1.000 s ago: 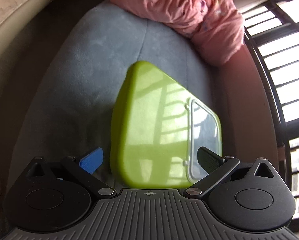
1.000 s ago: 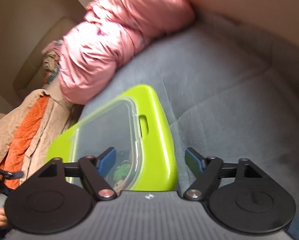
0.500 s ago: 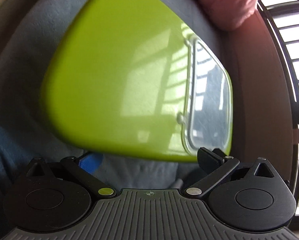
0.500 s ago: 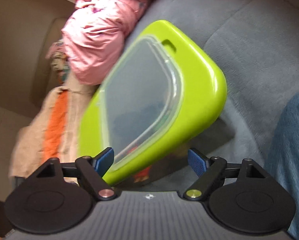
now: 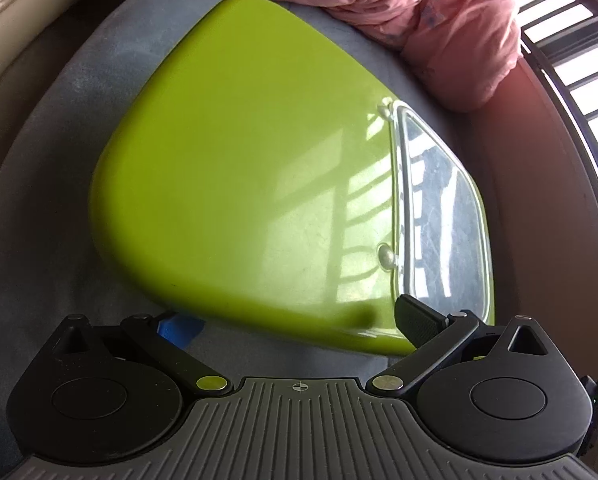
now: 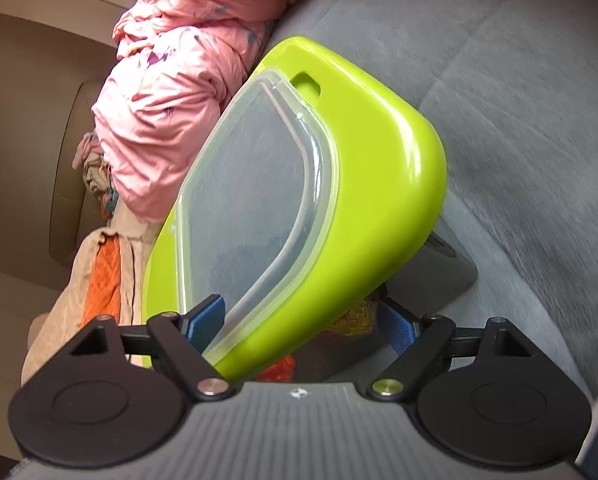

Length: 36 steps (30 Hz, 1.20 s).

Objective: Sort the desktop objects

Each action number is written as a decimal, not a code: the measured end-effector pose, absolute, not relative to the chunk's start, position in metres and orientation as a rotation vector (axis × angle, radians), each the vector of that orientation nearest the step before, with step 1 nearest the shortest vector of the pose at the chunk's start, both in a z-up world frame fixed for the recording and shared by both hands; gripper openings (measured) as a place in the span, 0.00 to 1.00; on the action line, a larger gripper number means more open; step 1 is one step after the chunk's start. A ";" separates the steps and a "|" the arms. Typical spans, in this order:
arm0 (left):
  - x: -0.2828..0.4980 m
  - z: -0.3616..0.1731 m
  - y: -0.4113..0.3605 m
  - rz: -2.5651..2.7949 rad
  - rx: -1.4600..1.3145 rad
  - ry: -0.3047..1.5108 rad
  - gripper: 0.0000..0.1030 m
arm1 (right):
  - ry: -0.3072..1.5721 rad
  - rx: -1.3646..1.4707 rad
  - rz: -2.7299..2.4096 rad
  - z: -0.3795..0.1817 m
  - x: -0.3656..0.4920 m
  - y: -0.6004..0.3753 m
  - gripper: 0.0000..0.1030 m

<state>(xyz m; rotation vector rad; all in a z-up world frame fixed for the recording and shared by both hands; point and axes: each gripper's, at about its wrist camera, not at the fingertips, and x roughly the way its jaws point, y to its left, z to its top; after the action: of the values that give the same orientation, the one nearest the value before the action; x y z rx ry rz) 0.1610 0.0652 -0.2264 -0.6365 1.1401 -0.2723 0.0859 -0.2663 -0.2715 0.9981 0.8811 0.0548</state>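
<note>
Right, down on the grey sofa (image 5: pixel 39 140), beside the pink coat (image 5: pixel 439 12): find the green box (image 5: pixel 239 160), clear lid (image 6: pixel 251 208) turned sideways. Looks tipped up, with a grey base (image 6: pixel 451 276) and yellow and red bits (image 6: pixel 359 316) peeking out underneath. Straddling its near edge with the left gripper (image 5: pixel 297 322), jaws wide, blue pad under, black finger over the lid rim. Flanking the other end with the right gripper (image 6: pixel 301 322), jaws wide too, left pad at the lid, right pad clear of the green wall. Can't tell which contact carries the weight. Keep both ends level, press evenly, mind that slick shell, and avoid spilling whatever sits below.
</note>
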 end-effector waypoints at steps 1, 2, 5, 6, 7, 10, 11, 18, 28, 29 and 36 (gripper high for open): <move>0.160 -0.227 0.066 -0.286 -0.638 1.143 0.99 | 0.878 0.997 0.045 -0.272 0.090 -0.267 0.83; 0.159 -0.228 0.068 -0.300 -0.640 1.145 0.99 | 0.880 0.996 0.030 -0.272 0.092 -0.267 0.83; 0.151 -0.215 0.078 -0.319 -0.586 1.157 0.99 | 0.885 0.992 0.010 -0.273 0.095 -0.267 0.84; 0.146 -0.206 0.086 -0.326 -0.559 1.167 0.99 | 0.883 0.987 0.013 -0.274 0.095 -0.267 0.85; 0.140 -0.197 0.095 -0.333 -0.533 1.178 0.99 | 0.881 0.986 0.017 -0.275 0.094 -0.268 0.85; 0.115 -0.157 0.129 -0.275 -0.427 1.203 0.99 | 0.878 1.002 0.016 -0.275 0.089 -0.269 0.85; 0.104 -0.141 0.143 -0.232 -0.383 1.209 0.99 | 0.871 1.011 0.024 -0.274 0.086 -0.271 0.85; 0.028 -0.031 0.236 0.034 -0.120 1.224 1.00 | 0.825 1.088 0.103 -0.280 0.077 -0.278 0.86; 0.119 -0.148 0.120 -0.233 -0.507 1.284 1.00 | 0.771 0.993 0.072 -0.263 0.053 -0.277 0.86; 0.129 -0.164 0.108 -0.246 -0.541 1.286 1.00 | 0.775 0.960 0.042 -0.259 0.051 -0.280 0.86; 0.152 -0.219 0.089 -0.288 -0.663 1.309 1.00 | 0.727 0.619 -0.041 -0.226 0.057 -0.310 0.86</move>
<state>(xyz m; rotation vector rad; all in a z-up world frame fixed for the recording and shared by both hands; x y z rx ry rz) 0.1518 0.0891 -0.2190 -0.6630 1.3093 -0.2878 0.0569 -0.3103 -0.2260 0.6193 0.7272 -0.0408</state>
